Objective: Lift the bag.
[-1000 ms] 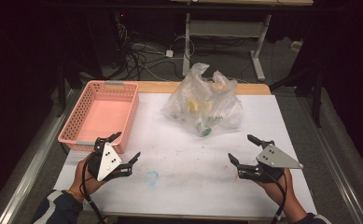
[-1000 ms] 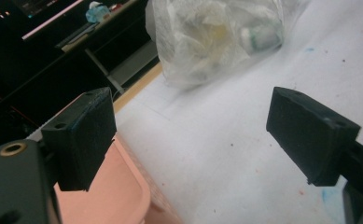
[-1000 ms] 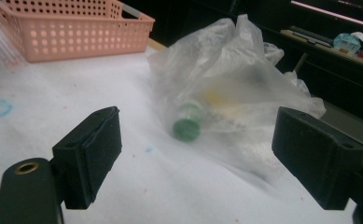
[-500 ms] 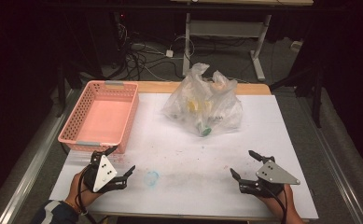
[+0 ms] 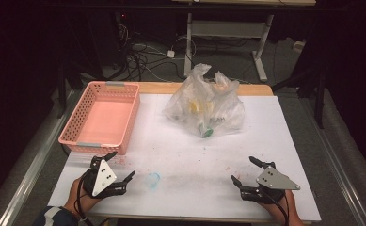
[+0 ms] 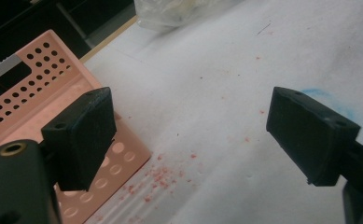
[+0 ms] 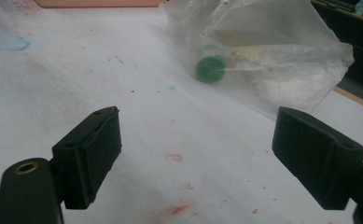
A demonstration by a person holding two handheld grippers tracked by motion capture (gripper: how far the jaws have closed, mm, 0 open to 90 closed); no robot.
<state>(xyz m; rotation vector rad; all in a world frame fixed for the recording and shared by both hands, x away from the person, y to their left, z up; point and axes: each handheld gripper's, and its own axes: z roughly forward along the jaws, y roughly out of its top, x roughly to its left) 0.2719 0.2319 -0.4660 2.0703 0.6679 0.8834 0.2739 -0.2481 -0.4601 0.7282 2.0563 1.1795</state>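
Note:
A clear plastic bag (image 5: pixel 206 106) stuffed with items, one with a green cap (image 7: pixel 211 69), lies at the back middle of the white table (image 5: pixel 265 141). A pink perforated basket (image 5: pixel 101 117), nothing in it, stands at the back left. My left gripper (image 5: pixel 121 165) rests open near the front left edge, just in front of the basket's near corner (image 6: pixel 123 158). My right gripper (image 5: pixel 244 170) is open near the front right edge, pointing toward the bag (image 7: pixel 263 51). Nothing sits between either pair of jaws.
A blue ring mark (image 5: pixel 153 179) lies on the table between the grippers, closer to the left one. Red specks (image 6: pixel 158 175) stain the sheet. Beyond the table's far edge are cables (image 5: pixel 143 54) and a desk frame (image 5: pixel 227 28) on the floor.
Both grippers have drawn back toward the front edge of the table. The left one has also turned a little. The bag and the basket have stayed put.

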